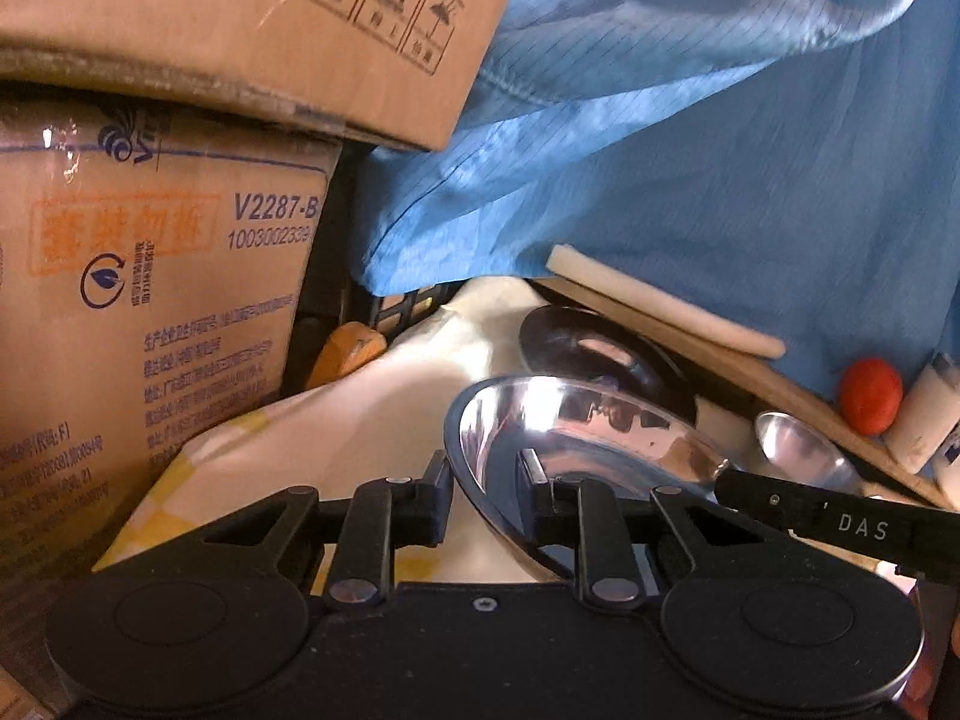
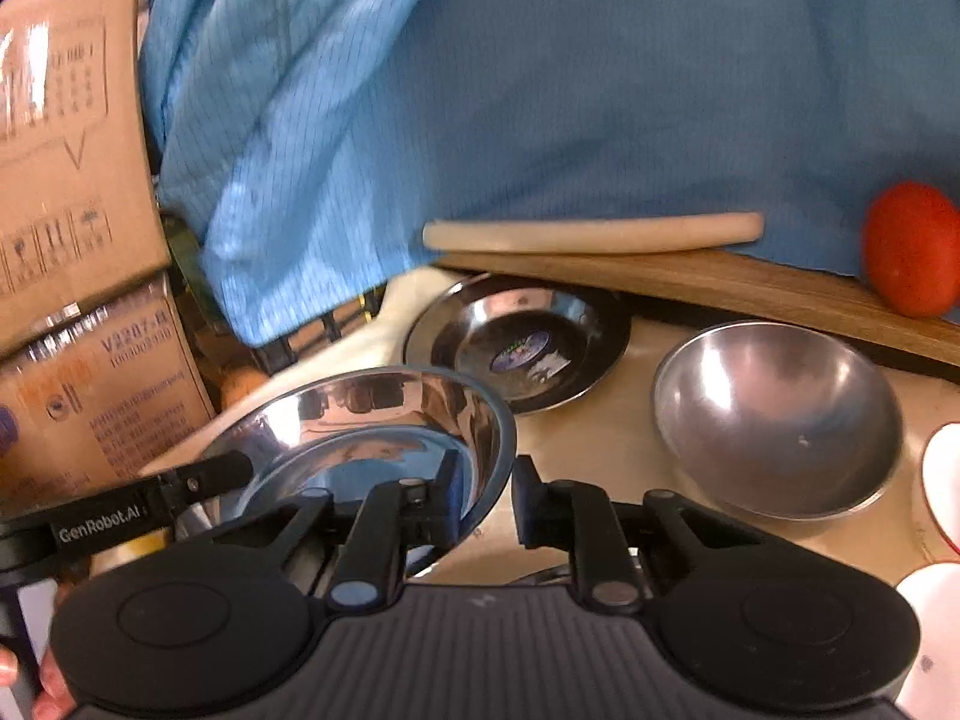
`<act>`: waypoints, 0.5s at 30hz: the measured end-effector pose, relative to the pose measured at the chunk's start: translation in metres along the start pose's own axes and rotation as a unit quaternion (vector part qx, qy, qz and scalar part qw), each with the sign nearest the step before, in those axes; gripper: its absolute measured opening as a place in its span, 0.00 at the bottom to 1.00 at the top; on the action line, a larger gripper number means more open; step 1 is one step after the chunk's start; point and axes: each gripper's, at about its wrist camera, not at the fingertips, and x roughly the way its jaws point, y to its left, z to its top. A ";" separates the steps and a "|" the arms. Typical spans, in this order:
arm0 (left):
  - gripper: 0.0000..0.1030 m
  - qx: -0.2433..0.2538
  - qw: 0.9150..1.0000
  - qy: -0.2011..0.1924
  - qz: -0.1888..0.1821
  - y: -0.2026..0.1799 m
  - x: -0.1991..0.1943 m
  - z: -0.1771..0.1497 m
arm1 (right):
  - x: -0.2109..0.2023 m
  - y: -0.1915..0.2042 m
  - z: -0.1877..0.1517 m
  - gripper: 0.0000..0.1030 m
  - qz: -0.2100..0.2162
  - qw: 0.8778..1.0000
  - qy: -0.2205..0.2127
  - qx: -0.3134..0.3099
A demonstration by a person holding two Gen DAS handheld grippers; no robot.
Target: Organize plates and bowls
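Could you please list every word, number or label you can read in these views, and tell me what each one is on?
"V2287-B": lower cardboard box.
"1003002339": same box, under the code; last digits cut off at the edge.
"DAS": right gripper, on its finger.
"GenRobot.AI": left gripper, on its finger.
Chinese print and handling symbols on both boxes, including the upper cardboard box: too blurred to read.
Sticker inside the steel plate: unreadable.

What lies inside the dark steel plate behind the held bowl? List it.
Inside the dark steel plate sits only a small sticker. The held bowl rim covers its near edge, so anything there stays hidden.
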 end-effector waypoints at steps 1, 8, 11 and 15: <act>0.22 0.000 1.000 -0.004 -0.004 -0.003 -0.003 0.001 | -0.005 -0.002 0.000 0.17 -0.001 1.000 -0.007 0.000; 0.22 0.021 0.999 -0.006 -0.034 -0.033 -0.018 -0.005 | -0.044 -0.027 -0.008 0.16 -0.016 0.999 -0.026 0.023; 0.22 0.035 0.998 0.000 -0.045 -0.049 -0.020 -0.013 | -0.059 -0.040 -0.017 0.16 -0.025 0.999 -0.030 0.029; 0.22 0.051 0.997 0.015 -0.057 -0.067 -0.021 -0.026 | -0.078 -0.054 -0.029 0.17 -0.038 0.998 -0.036 0.037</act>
